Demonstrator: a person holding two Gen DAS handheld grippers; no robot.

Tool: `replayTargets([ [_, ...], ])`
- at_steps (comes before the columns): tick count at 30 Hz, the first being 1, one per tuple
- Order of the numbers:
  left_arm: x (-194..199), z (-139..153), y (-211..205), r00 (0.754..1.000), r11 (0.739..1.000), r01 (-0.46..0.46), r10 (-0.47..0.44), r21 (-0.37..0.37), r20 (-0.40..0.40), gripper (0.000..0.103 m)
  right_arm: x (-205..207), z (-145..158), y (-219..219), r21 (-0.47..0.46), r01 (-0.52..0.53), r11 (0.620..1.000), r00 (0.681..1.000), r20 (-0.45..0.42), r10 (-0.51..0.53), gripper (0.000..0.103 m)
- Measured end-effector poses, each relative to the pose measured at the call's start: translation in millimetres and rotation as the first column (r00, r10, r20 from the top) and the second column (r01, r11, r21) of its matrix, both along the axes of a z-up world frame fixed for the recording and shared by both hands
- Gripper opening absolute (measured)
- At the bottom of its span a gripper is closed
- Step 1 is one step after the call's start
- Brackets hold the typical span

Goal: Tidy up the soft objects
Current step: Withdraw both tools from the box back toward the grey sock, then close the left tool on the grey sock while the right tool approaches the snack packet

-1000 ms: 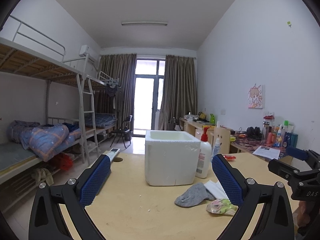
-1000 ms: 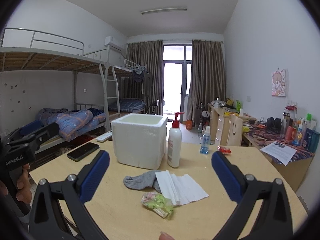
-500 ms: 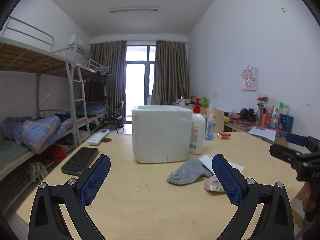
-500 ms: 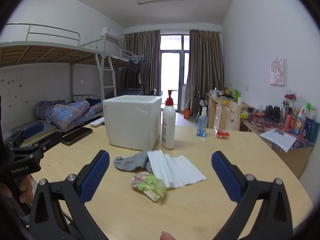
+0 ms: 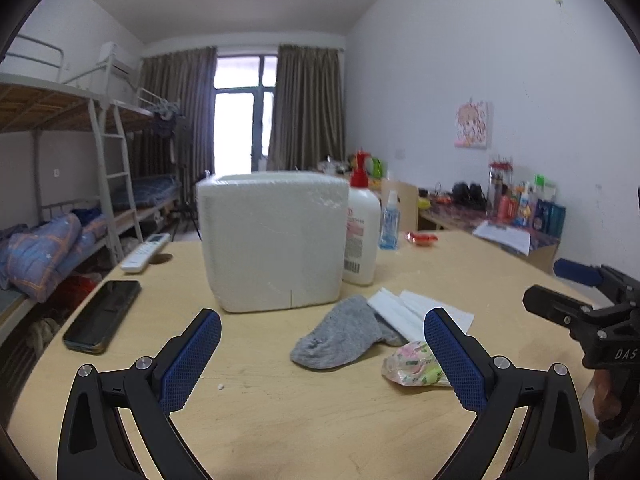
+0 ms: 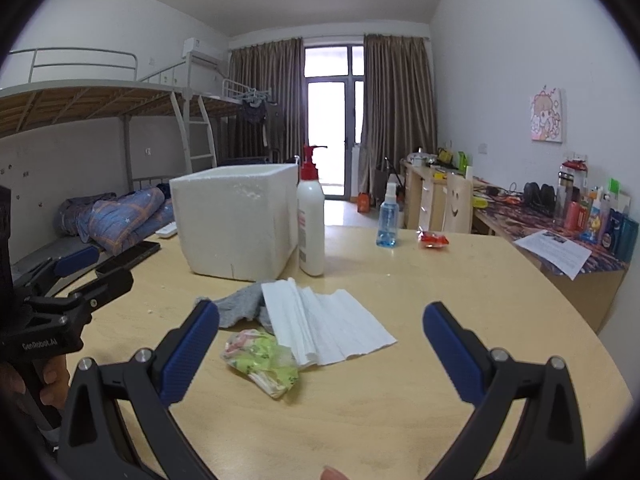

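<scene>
Two grippers hover low over the wooden table [image 5: 320, 420], and neither has hold of anything. Left gripper [image 5: 322, 354] has its blue-padded jaws spread wide, nothing between them but bare tabletop. Right gripper [image 6: 320, 344] matches it, jaws wide apart and empty above the near edge. Now the soft things: a grey sock [image 5: 344, 340] lies crumpled around the middle of the table, just in front of the white foam box [image 5: 276, 240]. One end of the sock is touching a stack of white tissues [image 6: 324, 324], which fans out toward the right edge. Right against the tissues' near corner sits a crinkled plastic packet [image 6: 262, 356] printed in green and pink, closest of the three to the near edge. In the left wrist view that packet [image 5: 414, 368] is partly hidden behind the left gripper's right finger. Beside the box stands a white pump bottle [image 6: 311, 232] with a red top, touching or almost touching the box wall, I can't call which. Further toward the far right sit a small blue spray bottle [image 6: 388, 220] and a red wrapper [image 6: 433, 239], well apart from the soft pile. Along the left edge lies a dark phone [image 5: 102, 316], and beyond it, at the far left corner, a white remote [image 5: 145, 252].
</scene>
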State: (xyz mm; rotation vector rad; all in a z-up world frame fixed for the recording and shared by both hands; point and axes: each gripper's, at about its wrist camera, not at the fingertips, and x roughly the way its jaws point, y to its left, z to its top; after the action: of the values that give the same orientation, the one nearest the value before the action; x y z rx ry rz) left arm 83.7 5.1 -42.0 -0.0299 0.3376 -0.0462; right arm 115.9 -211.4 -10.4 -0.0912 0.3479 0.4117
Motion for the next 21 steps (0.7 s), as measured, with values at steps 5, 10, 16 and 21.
replayTargets([
  [5,22,-5,4,0.998,1.0,0.016,-0.017,-0.01,-0.06,0.102,18,0,6,-0.009,-0.017,1.0,0.998,-0.056,0.017,0.103],
  [10,35,-9,7,0.992,0.998,0.059,-0.061,-0.028,-0.111,0.102,22,-7,19,-0.043,-0.095,0.995,0.993,-0.081,0.091,0.103],
  [16,54,-13,9,0.978,0.995,0.098,-0.102,-0.027,-0.182,0.102,26,-24,32,-0.081,-0.177,0.981,0.973,-0.164,0.163,0.094],
  [21,67,-17,6,0.961,0.988,0.152,-0.152,-0.021,-0.229,0.101,30,-36,39,-0.081,-0.233,0.969,0.95,-0.232,0.209,0.082],
])
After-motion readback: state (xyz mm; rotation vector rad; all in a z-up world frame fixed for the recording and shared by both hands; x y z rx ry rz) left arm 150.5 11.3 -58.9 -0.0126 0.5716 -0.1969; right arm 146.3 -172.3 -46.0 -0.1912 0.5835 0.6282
